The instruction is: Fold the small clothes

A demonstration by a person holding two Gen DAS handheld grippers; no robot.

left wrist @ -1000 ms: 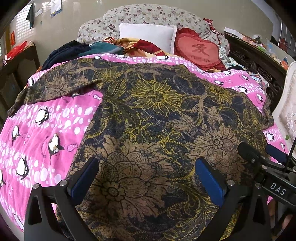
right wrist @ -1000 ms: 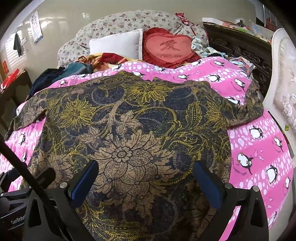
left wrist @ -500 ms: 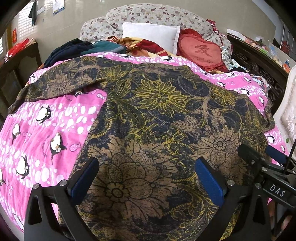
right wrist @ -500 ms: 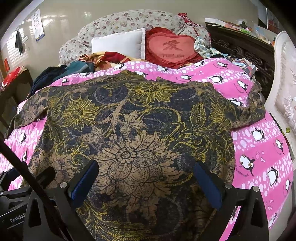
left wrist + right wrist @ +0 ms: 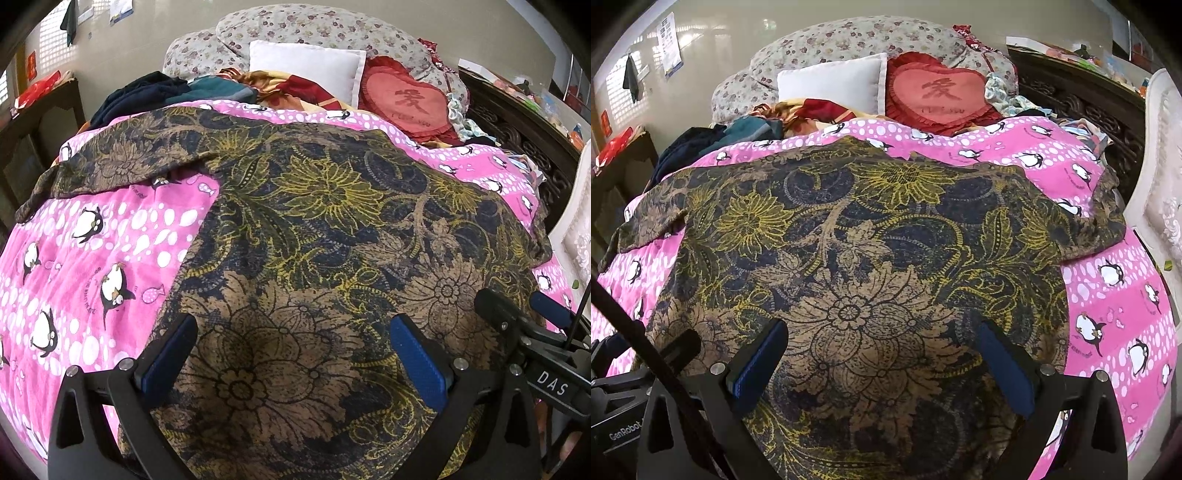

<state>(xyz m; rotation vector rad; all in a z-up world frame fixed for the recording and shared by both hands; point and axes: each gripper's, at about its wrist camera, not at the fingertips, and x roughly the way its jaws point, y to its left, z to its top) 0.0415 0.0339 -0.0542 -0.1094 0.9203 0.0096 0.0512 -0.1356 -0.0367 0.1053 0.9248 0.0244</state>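
A dark shirt with a gold and brown flower print [image 5: 332, 229] lies spread flat, back up, on a pink penguin blanket [image 5: 92, 258]. It also shows in the right wrist view [image 5: 857, 258], with both short sleeves spread out to the sides. My left gripper [image 5: 291, 354] is open and empty above the shirt's near hem, left of centre. My right gripper [image 5: 879, 358] is open and empty above the near hem, right of centre. The right gripper's body shows at the right edge of the left wrist view [image 5: 535, 354].
At the head of the bed lie a white pillow [image 5: 306, 70], a red heart cushion [image 5: 406, 103], a floral pillow [image 5: 849, 40] and a pile of dark and coloured clothes [image 5: 155, 92]. A dark carved wooden rail [image 5: 1082, 107] runs along the right. A dark table [image 5: 33, 122] stands at the left.
Both grippers have moved a little forward over the shirt, which now looks slightly larger. Both stay open. The shirt has not moved.
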